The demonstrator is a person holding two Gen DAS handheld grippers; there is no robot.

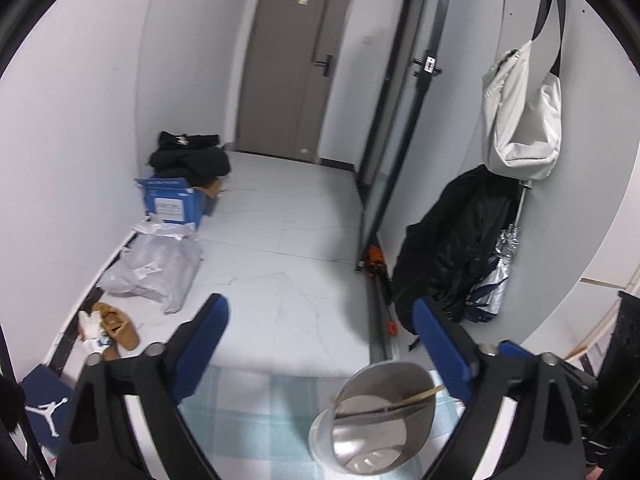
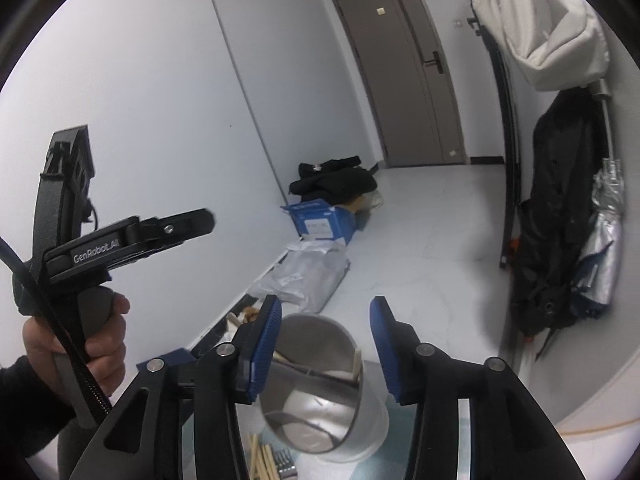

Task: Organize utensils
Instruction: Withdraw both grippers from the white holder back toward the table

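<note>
Left gripper: black frame with blue ribbed pads (image 1: 320, 336), jaws spread wide, nothing between them; raised above the table edge. In the right wrist view it shows at the left (image 2: 120, 240), held by a bare hand (image 2: 86, 344).
Right gripper: same build (image 2: 326, 344), jaws apart, nothing clamped; the holder's rim sits between and below the fingertips, contact not discernible.
Utensil holder: shiny round steel cup in a white outer sleeve (image 1: 380, 416), standing on the cloth, just beside the left gripper's right finger. Its mouth faces the cameras (image 2: 316, 384).
Holder contents: a pale wooden chopstick (image 1: 416, 396) leans across the inside; a second pale stick end shows at the rim in the right wrist view (image 2: 356, 364).
Loose utensils: pale wooden chopsticks (image 2: 262, 460) and a metal fork head (image 2: 284, 462) lying on the cloth near the holder's base, partly hidden by the right gripper.
Surface: light blue and white checked cloth (image 1: 256, 408).
Surroundings: white tiled floor (image 1: 280, 248), brown door (image 1: 296, 64), blue cardboard box (image 1: 172, 204), white bag hanging on the wall (image 1: 520, 120).
</note>
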